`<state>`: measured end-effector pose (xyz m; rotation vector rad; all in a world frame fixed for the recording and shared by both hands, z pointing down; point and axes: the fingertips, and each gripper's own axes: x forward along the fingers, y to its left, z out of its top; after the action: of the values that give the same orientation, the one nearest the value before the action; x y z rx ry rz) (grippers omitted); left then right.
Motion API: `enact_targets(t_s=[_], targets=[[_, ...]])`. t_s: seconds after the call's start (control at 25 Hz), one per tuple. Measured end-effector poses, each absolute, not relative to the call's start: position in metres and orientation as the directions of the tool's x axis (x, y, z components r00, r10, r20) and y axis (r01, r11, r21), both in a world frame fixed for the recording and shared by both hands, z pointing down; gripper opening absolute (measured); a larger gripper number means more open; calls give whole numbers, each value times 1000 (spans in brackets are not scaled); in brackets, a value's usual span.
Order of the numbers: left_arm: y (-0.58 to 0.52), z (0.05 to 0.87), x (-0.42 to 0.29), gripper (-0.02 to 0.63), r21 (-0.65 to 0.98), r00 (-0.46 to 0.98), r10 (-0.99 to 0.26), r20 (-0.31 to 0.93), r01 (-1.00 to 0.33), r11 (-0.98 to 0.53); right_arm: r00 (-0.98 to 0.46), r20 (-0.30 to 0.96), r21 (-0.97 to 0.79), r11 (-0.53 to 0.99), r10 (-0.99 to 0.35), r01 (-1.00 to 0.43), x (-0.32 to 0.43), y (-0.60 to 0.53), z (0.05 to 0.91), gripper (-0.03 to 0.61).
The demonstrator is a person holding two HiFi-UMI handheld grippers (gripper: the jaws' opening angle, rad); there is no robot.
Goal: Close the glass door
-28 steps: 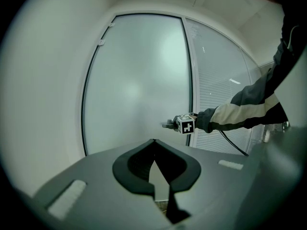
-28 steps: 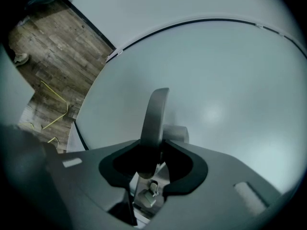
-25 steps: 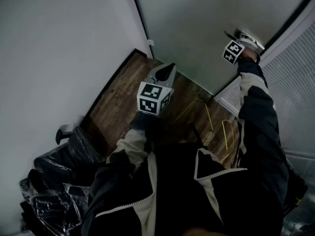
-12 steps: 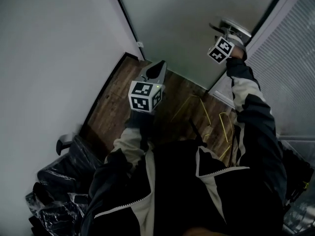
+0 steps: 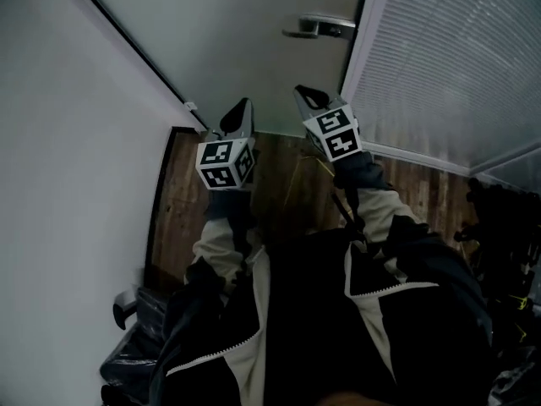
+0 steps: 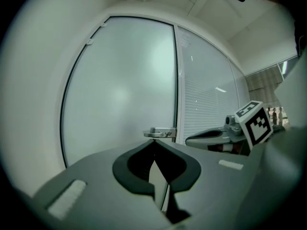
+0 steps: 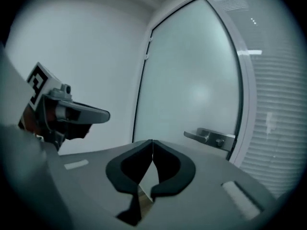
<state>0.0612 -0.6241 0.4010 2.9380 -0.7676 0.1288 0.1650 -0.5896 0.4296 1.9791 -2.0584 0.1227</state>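
The frosted glass door (image 5: 245,32) fills the top of the head view, its edge lying against the white frame beside the metal lever handle (image 5: 321,28). Neither gripper touches door or handle. My left gripper (image 5: 244,105) and right gripper (image 5: 306,93) are side by side in front of me, both pointing at the door. The left gripper view shows its jaws (image 6: 153,141) shut and empty, with the handle (image 6: 160,132) beyond. In the right gripper view, the right gripper (image 7: 152,141) has just been closing; its tips meet with nothing between them, and the handle (image 7: 211,138) is ahead on the right.
A panel with white blinds (image 5: 456,57) stands right of the door and a white wall (image 5: 68,142) left of it. Below is dark wooden floor (image 5: 182,201) with thin yellow wire (image 5: 296,180). Black plastic bags (image 5: 139,345) lie at lower left, dark objects (image 5: 499,227) at right.
My right gripper has left the door handle, rolled over and dropped back beside the left gripper. The handle now stands free. The head view has swung so the door sits higher and more central.
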Motion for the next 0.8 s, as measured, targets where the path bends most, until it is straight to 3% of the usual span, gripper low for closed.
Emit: enact_targets(t_s=[0.2,0.8], targets=[[-606,412,82,2,94,900,-420,116,-431,-898,34,239,12,-32,-970,-999,170,-546,434,3],[-579,422,103,2,102,926,-355,131,-369,-924,125,249,34,-120,-960,-992,185,-523,430,2]])
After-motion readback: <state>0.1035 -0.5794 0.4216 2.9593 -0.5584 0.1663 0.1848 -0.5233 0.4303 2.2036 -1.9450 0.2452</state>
